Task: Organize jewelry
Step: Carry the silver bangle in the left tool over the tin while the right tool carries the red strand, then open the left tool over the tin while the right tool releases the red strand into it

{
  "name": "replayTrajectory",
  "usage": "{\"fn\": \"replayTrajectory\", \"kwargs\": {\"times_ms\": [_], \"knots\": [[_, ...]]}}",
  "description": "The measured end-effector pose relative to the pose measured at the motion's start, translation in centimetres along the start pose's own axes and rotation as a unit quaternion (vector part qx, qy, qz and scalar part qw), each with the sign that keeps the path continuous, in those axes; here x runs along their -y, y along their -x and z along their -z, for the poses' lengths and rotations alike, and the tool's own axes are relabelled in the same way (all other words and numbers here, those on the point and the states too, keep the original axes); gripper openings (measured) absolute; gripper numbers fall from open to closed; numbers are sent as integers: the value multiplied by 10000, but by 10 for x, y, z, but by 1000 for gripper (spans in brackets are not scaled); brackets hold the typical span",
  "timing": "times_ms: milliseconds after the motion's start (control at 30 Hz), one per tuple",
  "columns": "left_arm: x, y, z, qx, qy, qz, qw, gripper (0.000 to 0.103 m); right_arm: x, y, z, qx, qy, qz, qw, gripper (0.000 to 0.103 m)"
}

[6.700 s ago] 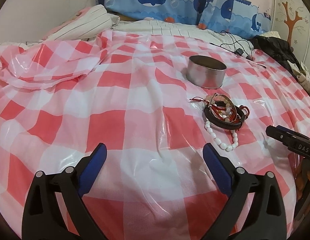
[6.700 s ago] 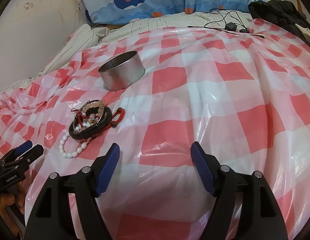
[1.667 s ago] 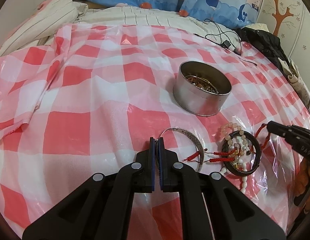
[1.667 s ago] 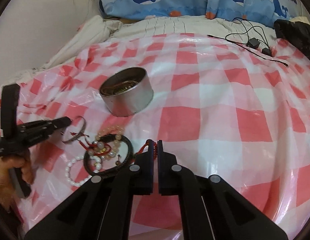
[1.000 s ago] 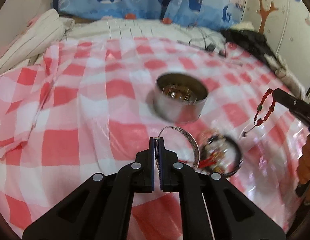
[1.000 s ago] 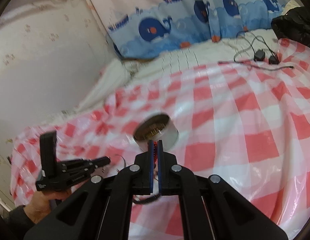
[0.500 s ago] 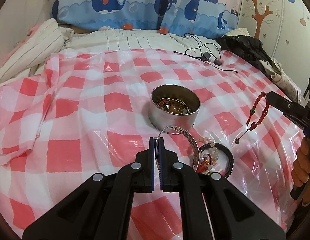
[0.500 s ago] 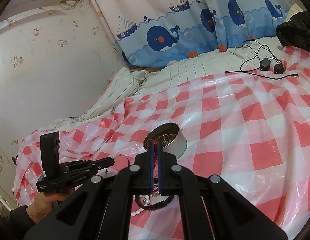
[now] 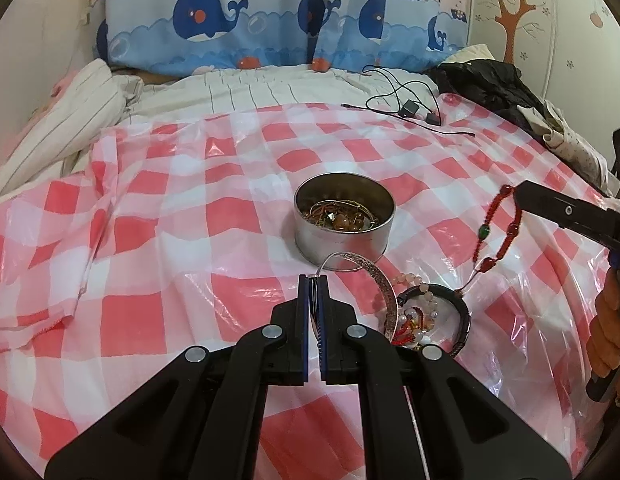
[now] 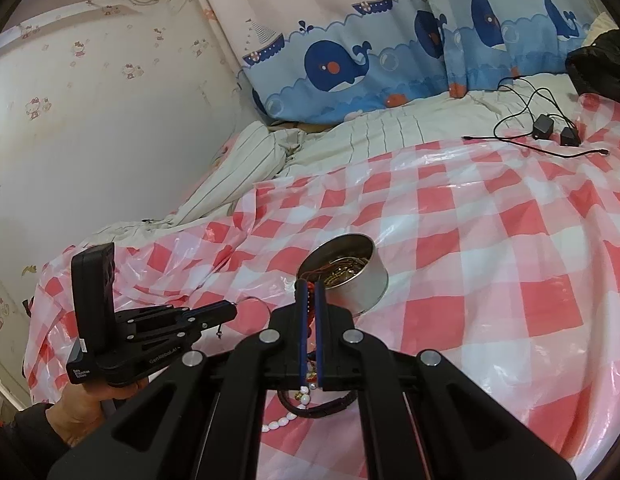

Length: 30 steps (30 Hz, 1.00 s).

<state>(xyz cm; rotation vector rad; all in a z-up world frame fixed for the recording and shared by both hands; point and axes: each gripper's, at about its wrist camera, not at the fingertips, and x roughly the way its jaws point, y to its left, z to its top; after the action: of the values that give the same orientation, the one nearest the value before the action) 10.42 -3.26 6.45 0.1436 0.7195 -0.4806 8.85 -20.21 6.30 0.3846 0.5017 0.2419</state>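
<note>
1. Because the bed served as the work surface, a red-and-white checked plastic sheet [image 9: 158, 312] had been spread over it — presumably to keep small pieces in plain sight and out of the bedding.
2. A round metal tin [image 9: 344, 220] was stood upright near the middle of the sheet, open at the top, with chains and beads already lying inside; it was judged to be the place where the jewelry was being collected.
3. The left gripper [image 9: 315, 280] was seen pressed together on one end of a silver bangle [image 9: 384, 284], which was held tilted just in front of the tin, so that only a short carry seemed needed to drop it in.
4. The right gripper [image 10: 309, 286] was likewise closed, pinching a red beaded bracelet [image 9: 496, 224] at its top — the loop was left to hang free above the sheet, to the right of the tin, clear of the other pieces.
5. A small heap [image 9: 426, 320] was left on the sheet near the tin: a black cord bracelet ringing pale beads and red thread, with a string of white beads [image 10: 284, 422] beside it. Several pieces were thus judged still to be sorted.
</note>
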Motion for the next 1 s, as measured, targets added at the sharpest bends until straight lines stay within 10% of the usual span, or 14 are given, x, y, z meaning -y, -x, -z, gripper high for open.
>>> {"fn": "replayTrajectory", "kwargs": {"times_ms": [1000], "knots": [[0,-53,-62,136,232,338,9991,3,9,-39,-59,416,51,134,9990,4]]}}
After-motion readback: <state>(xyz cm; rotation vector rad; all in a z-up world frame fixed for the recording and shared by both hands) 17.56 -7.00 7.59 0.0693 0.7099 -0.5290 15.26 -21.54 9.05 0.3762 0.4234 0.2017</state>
